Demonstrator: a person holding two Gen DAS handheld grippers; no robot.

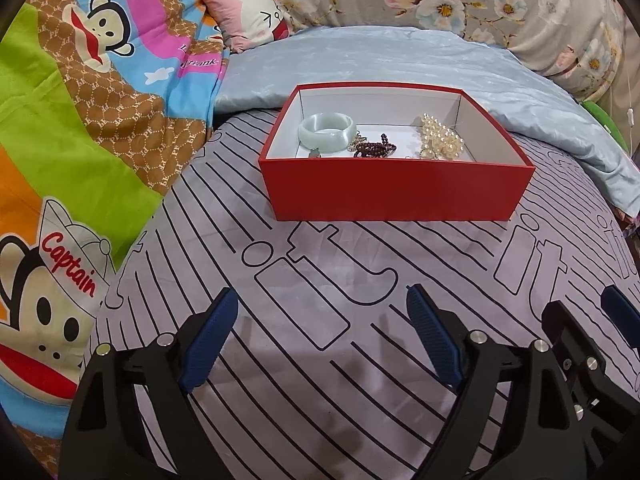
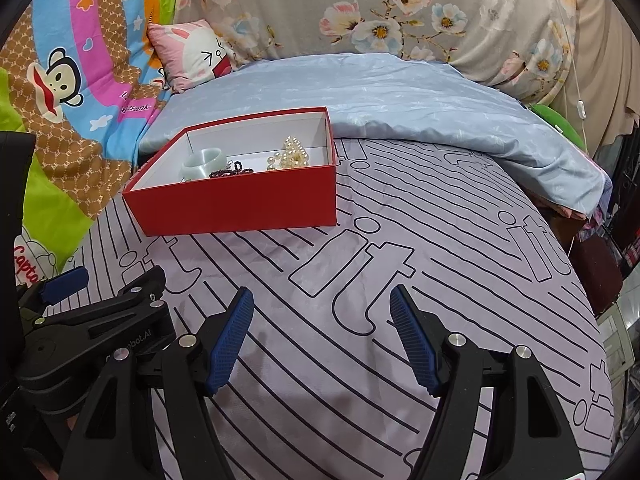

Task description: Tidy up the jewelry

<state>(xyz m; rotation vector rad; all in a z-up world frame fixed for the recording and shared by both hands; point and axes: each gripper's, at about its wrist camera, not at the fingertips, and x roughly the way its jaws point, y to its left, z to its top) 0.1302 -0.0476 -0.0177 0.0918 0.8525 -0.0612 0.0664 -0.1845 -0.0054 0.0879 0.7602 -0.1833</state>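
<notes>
An open red box with a white inside sits on the striped grey sheet; it also shows in the right wrist view. Inside lie a pale green bangle, a dark bead bracelet and a pearl strand; in the right wrist view the bangle, beads and pearls show too. My left gripper is open and empty, well short of the box. My right gripper is open and empty, right of the left one.
The grey striped sheet covers the bed. A light blue folded quilt lies behind the box. A cartoon-print blanket rises on the left, a small pink pillow and floral bedding at the back. The bed edge drops off at right.
</notes>
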